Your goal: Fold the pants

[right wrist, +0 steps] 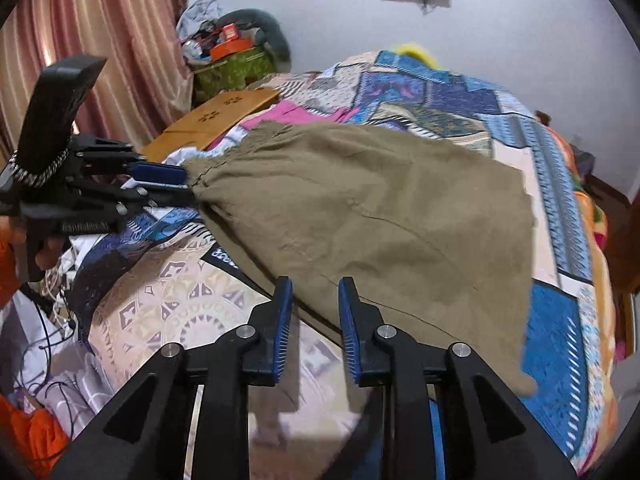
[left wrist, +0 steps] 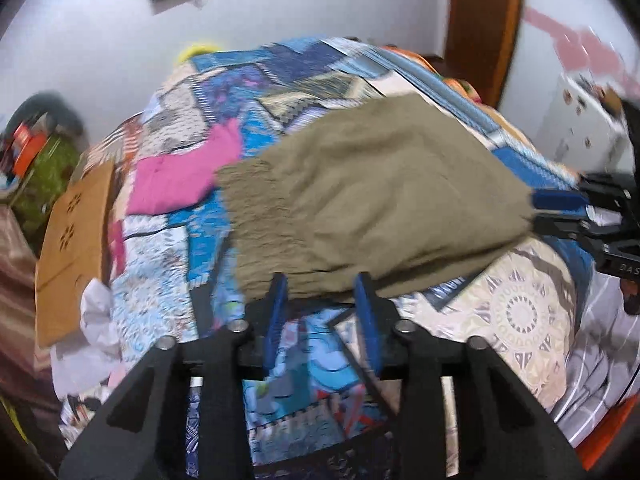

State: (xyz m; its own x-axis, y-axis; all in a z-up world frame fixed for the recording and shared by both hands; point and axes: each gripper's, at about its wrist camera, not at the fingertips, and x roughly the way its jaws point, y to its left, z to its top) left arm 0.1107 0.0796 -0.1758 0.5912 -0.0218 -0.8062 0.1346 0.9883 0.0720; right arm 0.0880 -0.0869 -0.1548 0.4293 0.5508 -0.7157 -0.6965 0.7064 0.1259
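Olive-khaki pants (left wrist: 372, 200) lie spread on a patchwork bedspread (left wrist: 304, 80), elastic waistband toward the left in the left wrist view. My left gripper (left wrist: 322, 284) sits at the waistband's near edge, jaws apart with cloth between the tips; the right wrist view shows it (right wrist: 188, 188) pinching the waistband corner. My right gripper (right wrist: 314, 288) is at the near edge of the pants (right wrist: 380, 208), jaws apart; the left wrist view shows its fingers (left wrist: 536, 208) closed on the pants' edge.
A pink garment (left wrist: 180, 176) and a brown cardboard sheet (left wrist: 76, 240) lie on the bed's left. A green box (right wrist: 232, 68) with clutter stands by the striped curtain (right wrist: 100, 32). A wooden bedpost (left wrist: 484, 12) rises behind. White crumpled cloth (left wrist: 96, 320) lies near.
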